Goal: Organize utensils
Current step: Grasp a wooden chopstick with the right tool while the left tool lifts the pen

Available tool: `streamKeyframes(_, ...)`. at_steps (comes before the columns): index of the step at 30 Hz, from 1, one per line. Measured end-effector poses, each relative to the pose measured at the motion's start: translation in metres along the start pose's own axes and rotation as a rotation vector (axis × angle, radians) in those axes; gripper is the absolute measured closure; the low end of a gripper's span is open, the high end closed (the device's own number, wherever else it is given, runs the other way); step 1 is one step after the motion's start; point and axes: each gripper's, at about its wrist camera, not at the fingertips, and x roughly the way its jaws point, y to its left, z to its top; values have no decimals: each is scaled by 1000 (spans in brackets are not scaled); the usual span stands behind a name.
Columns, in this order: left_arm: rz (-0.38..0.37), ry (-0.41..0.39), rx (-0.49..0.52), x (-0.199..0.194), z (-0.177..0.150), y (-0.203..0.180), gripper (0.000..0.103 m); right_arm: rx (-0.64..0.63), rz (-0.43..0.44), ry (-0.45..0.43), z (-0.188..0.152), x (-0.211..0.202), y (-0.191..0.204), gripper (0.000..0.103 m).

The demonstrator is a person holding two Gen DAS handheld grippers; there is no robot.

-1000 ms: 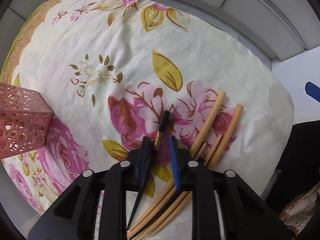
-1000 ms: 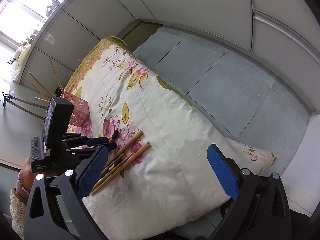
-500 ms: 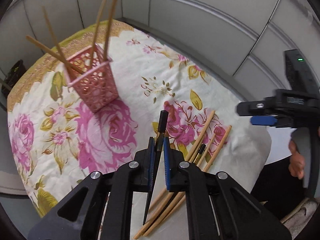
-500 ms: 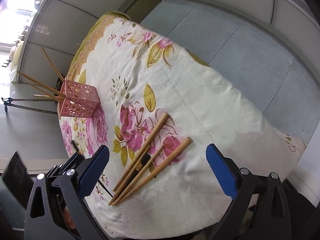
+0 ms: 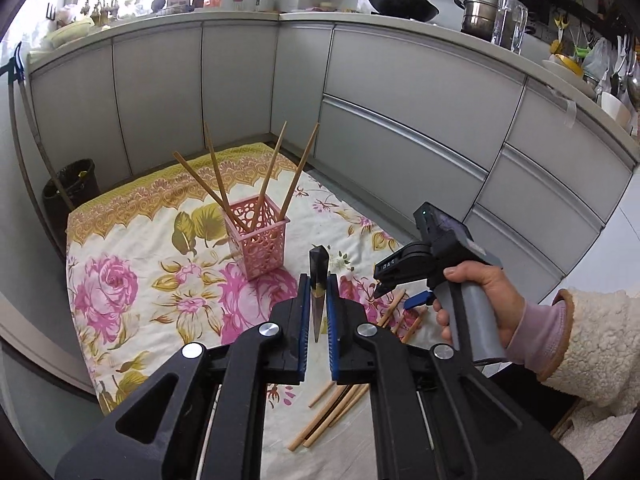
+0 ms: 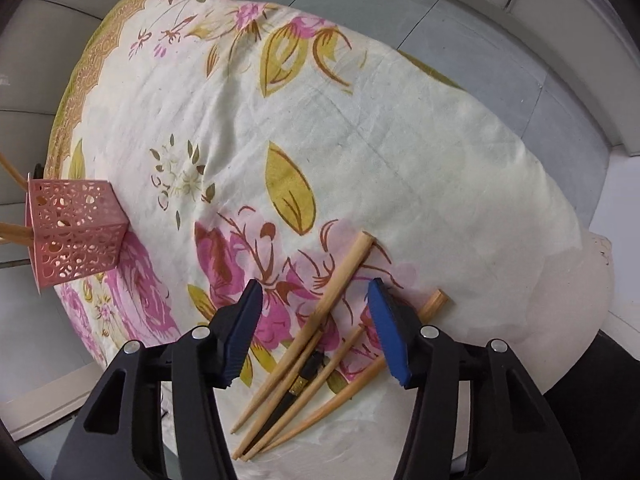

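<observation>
My left gripper (image 5: 318, 292) is shut on a black chopstick (image 5: 318, 280) with a gold band and holds it upright above the floral cloth. The pink lattice holder (image 5: 258, 242) stands beyond it with several wooden chopsticks (image 5: 294, 176) leaning in it; it also shows in the right wrist view (image 6: 74, 236). My right gripper (image 6: 316, 304) is open, low over a pile of wooden chopsticks (image 6: 320, 312) and one black chopstick (image 6: 304, 376) lying on the cloth. The right gripper also shows in the left wrist view (image 5: 404, 292), hand-held at right.
The floral cloth (image 6: 360, 140) covers a low table (image 5: 120, 248) edged by grey floor. Kitchen cabinets (image 5: 400, 100) run behind, with a dark bin (image 5: 72, 188) at the far left corner. More loose chopsticks (image 5: 332, 408) lie near the table's front edge.
My left gripper closed on the black chopstick and lifted it up off the cloth, tilting upward. My right gripper came down toward the pile of chopsticks and narrowed its opening.
</observation>
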Motion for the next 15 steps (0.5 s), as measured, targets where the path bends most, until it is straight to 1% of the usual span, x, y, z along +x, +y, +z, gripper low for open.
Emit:
streamKeyframes(1,2,-14,-3,-6,0,1,96,-5,-25,-21,0,1,7,64)
streamKeyframes(2,7,-30,-6,-11,1,1,96,-16,-46,-40,-2,2,12,70)
streamKeyframes(3,11,-46,-11,-14,0,3,97,-34,-34,-56,-4,3,17,90)
streamKeyframes(4,14,-60,-18,-19,1,4,97,-47,-12,-57,-5,6,20,92)
streamKeyframes(6,21,-85,-33,-27,1,6,97,-60,66,-78,-9,6,21,93)
streamKeyframes(8,34,-103,-47,-34,1,7,97,-81,139,-115,-15,1,19,93)
streamKeyframes(15,54,-150,-71,-45,4,1,97,-215,317,-267,-50,-59,23,95)
